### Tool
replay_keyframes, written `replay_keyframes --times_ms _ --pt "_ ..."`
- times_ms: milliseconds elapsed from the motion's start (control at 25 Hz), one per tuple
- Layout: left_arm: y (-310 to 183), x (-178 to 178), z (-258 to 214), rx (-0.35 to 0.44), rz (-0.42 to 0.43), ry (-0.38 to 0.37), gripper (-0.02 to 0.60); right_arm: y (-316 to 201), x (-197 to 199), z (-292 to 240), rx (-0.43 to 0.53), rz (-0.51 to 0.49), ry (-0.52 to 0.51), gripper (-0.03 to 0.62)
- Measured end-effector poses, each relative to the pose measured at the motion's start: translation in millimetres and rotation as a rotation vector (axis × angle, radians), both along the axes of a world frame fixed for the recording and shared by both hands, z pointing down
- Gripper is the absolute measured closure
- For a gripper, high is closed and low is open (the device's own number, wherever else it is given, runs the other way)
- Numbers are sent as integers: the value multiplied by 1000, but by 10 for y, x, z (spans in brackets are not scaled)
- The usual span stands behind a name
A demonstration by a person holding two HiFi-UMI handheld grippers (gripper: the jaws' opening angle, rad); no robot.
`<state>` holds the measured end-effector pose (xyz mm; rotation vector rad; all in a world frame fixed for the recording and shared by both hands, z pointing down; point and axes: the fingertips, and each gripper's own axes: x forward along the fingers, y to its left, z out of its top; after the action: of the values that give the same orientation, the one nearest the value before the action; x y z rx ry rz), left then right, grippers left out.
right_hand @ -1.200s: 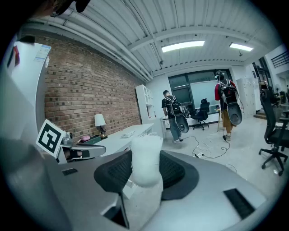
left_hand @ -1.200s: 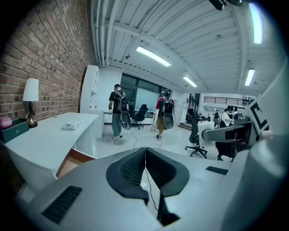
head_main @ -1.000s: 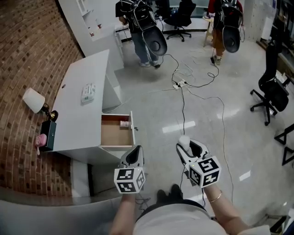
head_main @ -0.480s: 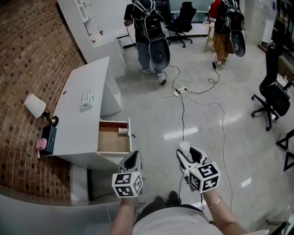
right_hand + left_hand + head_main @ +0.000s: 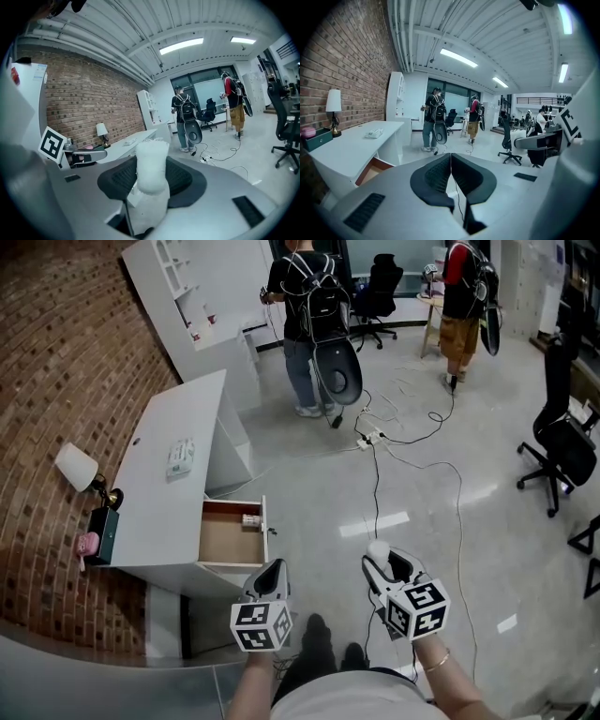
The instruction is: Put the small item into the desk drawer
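The white desk [image 5: 173, 507] stands against a brick wall [image 5: 56, 381], and its drawer [image 5: 231, 533] is pulled out on the side facing the open floor. A small pale object [image 5: 251, 519] lies in the drawer's far corner. On the desk top lie a flat white packet [image 5: 181, 457] near the middle, a lamp [image 5: 75, 467] at the wall edge, and a dark box [image 5: 101, 521] with a pink thing [image 5: 86, 543] beside it at the near wall corner.

Both grippers hang over the floor just off the desk's near, open-drawer corner. The left gripper [image 5: 273, 568], the one closer to the desk, has its jaws pressed together with nothing between them. The right gripper [image 5: 385, 564], farther from the desk, is clamped on the small item [image 5: 151, 174], a white wrapped lump that sticks up past the pads.

Beyond the desk's far end, a person [image 5: 314, 324] with a backpack stands on the floor, and cables [image 5: 375, 442] trail across it.
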<state>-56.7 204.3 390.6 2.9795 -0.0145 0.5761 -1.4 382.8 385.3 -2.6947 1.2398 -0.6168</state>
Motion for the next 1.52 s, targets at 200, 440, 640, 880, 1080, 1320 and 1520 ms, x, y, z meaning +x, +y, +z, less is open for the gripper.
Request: replay_keyframes --times_ms 200,440,640,880,1080,1320,1520 --pt "-102 227 52 5 8 -7 560 -127 206 36 5 -4 -9 411" --pt "-387 691 157 -1 27 -22 560 -426 610 73 -4 3 -20 411" --pt "-790 1233 218 -15 46 -21 560 -854 1087 115 -24 7 -24 411" --pt "-1360 1903 273 -48 60 -26 560 -1435 1722 151 -46 14 -38 411" --pt "-1772 2389 294 -51 85 -33 560 -1847 2188 160 -61 36 -48 411" --pt "-2129 2848 313 -65 101 -28 560 -2208 2616 174 -66 55 -52 411" --pt "-2283 3055 389 -78 105 -38 560 -2401 2796 221 -67 49 -67 411"
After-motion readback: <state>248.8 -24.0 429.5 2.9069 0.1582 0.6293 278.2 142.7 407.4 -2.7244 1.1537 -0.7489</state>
